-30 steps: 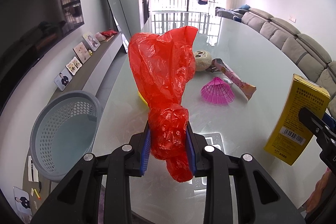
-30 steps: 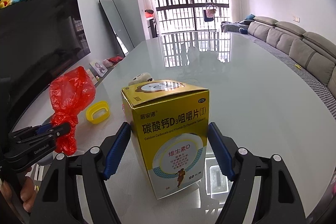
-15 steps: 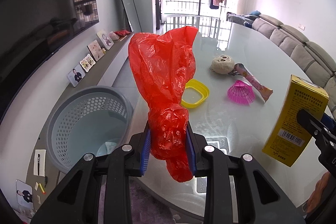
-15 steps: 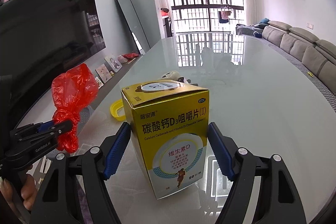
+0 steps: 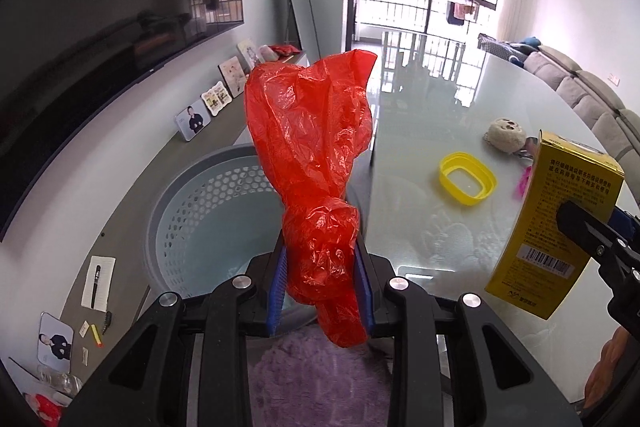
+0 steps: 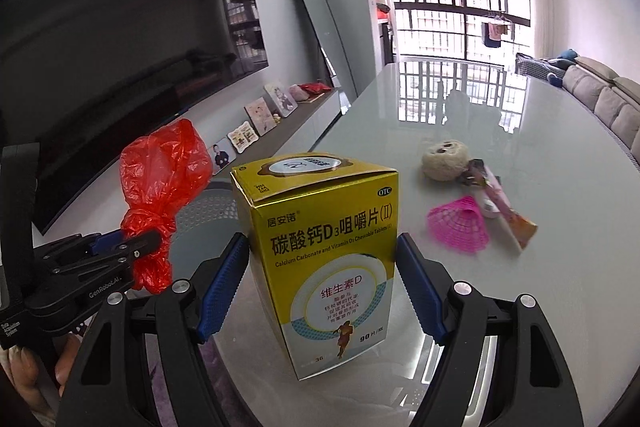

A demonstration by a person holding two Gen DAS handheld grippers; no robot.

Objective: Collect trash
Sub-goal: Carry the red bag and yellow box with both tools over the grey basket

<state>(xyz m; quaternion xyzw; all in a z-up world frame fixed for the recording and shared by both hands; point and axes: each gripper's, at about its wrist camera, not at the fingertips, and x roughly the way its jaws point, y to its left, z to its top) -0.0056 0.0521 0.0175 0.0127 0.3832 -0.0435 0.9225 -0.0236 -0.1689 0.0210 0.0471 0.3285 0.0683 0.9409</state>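
while left gripper pinches red bag above basket, right gripper clamps yellow box, both angled down.

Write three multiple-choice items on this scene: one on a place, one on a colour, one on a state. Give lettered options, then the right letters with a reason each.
1. Where is the grey perforated basket?
A. on the table
B. on the floor beside the table
C. on the sofa

2. What colour is the oval ring lying on the table?
A. yellow
B. blue
C. white

3. What is the state of the left claw?
A. open and empty
B. shut on the red plastic bag
C. shut on a pen

Key:
1 B, the left wrist view shows the basket below and left of the table edge.
2 A, the ring is plainly yellow against the pale tabletop.
3 B, the blue pads squeeze the knotted bag from both sides.
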